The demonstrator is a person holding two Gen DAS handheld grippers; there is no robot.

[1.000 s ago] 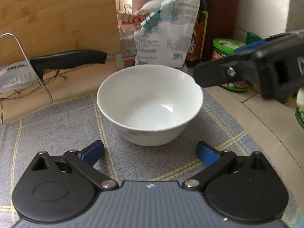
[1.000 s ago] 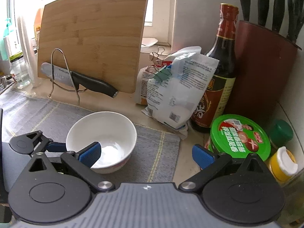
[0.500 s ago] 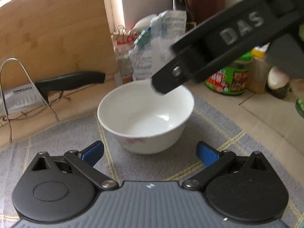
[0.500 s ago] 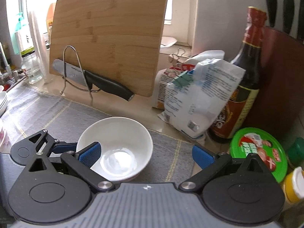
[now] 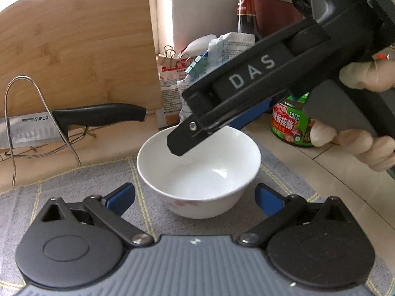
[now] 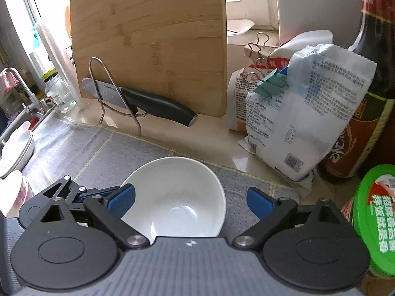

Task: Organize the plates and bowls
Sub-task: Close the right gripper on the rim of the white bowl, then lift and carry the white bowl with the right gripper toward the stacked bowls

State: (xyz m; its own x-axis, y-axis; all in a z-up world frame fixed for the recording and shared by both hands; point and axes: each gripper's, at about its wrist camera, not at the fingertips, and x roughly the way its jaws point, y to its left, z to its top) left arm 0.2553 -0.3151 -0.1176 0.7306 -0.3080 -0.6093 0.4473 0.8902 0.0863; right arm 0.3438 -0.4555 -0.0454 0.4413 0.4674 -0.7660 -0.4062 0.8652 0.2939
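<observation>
Two grippers share one white bowl (image 5: 198, 170) here, sitting on a grey mat (image 6: 74, 148). From the left wrist cam the left gripper (image 5: 195, 197) has its blue pads spread wide just short of the bowl, which sits straight ahead of it, nothing pinched, jaws just narrowed a bit. That cam also shows the right gripper (image 5: 182, 145) coming in from the right with its dark finger tip over the bowl's far rim, fingers of a hand (image 5: 365, 145) wrapped on its handle. The right wrist cam shows its own jaws wide, just been closing, left pad over the bowl's rim, bowl right under it. Only this cam shows stacked plates (image 6: 17, 148) far left, plus the knife (image 6: 148, 103) and cutting board (image 6: 153, 42) beyond
</observation>
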